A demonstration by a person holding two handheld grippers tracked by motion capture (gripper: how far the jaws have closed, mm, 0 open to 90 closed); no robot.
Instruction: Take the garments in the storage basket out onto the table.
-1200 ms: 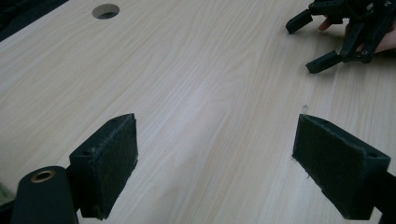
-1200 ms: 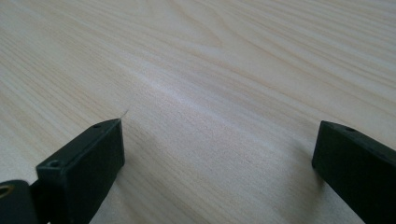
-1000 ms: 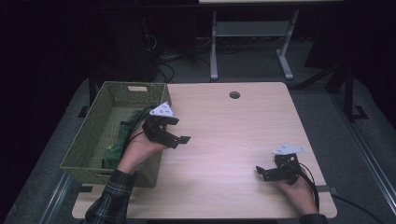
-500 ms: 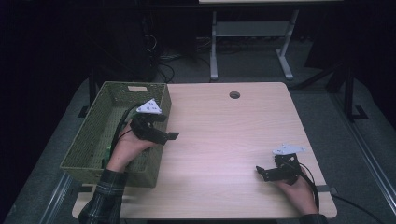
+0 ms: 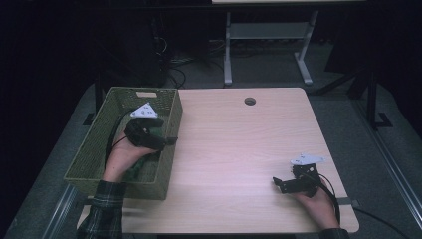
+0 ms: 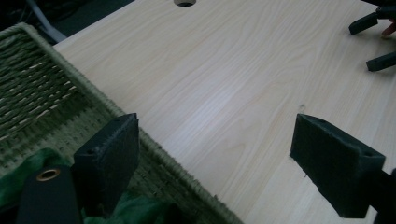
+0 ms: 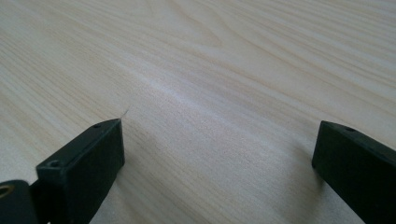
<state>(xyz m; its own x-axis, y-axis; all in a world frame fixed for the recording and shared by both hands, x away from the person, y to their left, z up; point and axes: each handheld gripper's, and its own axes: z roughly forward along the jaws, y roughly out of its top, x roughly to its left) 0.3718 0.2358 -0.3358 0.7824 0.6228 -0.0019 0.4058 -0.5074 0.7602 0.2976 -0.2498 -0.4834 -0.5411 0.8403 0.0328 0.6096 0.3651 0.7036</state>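
Note:
My left gripper (image 5: pixel 168 141) hangs over the right side of a green woven basket (image 5: pixel 94 149) and points toward the table. In the left gripper view it (image 6: pixel 217 140) is open with nothing between the jaws, just above the basket's right rim (image 6: pixel 154 144). A green cloth (image 6: pixel 135 210) lies in the basket below that hand, also seen in the high view as the green cloth (image 5: pixel 139 169). My right gripper (image 5: pixel 279 184) rests low at the table's front right. In its own view it (image 7: pixel 217 140) is open over bare wood.
The basket stands on the left part of the light wooden table (image 5: pixel 234 149). A round cable hole (image 5: pixel 250 101) sits near the far edge. Beyond the table stand a white metal frame (image 5: pixel 263 45) and loose cables on the floor.
My left gripper has moved left and away, from over the table beside the basket to over the basket's inside. The right gripper has stayed put.

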